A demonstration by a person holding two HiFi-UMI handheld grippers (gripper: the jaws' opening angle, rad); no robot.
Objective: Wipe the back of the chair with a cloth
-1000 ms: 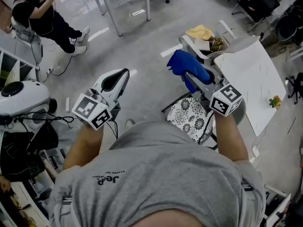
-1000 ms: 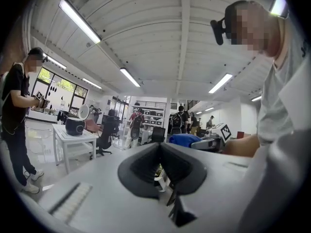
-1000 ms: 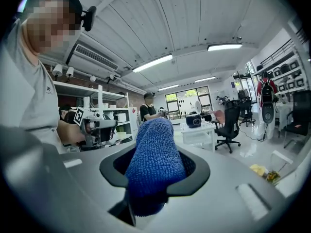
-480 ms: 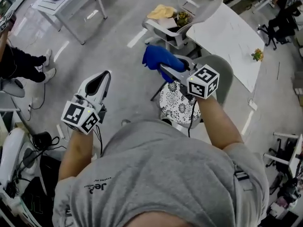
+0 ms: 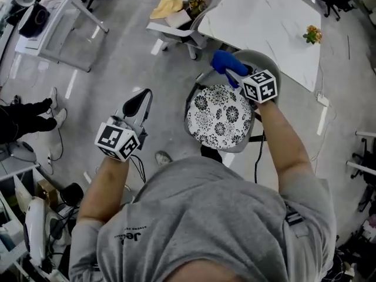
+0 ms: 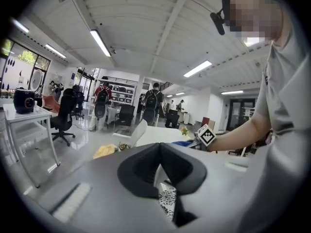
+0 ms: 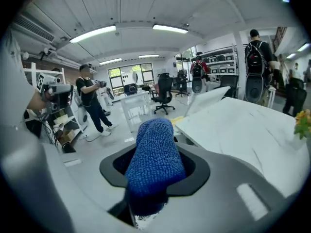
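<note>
The chair has a black-and-white floral seat (image 5: 220,117) and a curved grey back (image 5: 275,64) on its far side. My right gripper (image 5: 231,69) is shut on a blue cloth (image 5: 220,59) and holds it at the top rim of the chair back, near its left end. In the right gripper view the blue cloth (image 7: 155,135) bulges out of the right gripper (image 7: 153,152) and hides the fingertips. My left gripper (image 5: 143,96) hangs over the floor to the left of the chair, jaws together and nothing in them. The left gripper (image 6: 159,149) faces the floral seat (image 6: 167,200).
A white table (image 5: 264,25) with a small flower (image 5: 311,35) stands just behind the chair. Another chair holding a yellow cloth (image 5: 167,6) is at the back, and a white desk (image 5: 56,31) at far left. A person's legs (image 5: 23,113) and cables lie to the left.
The right gripper has carried the blue cloth forward onto the rim of the chair back. The chair now lies under the right arm. The left gripper stays shut at the left.
</note>
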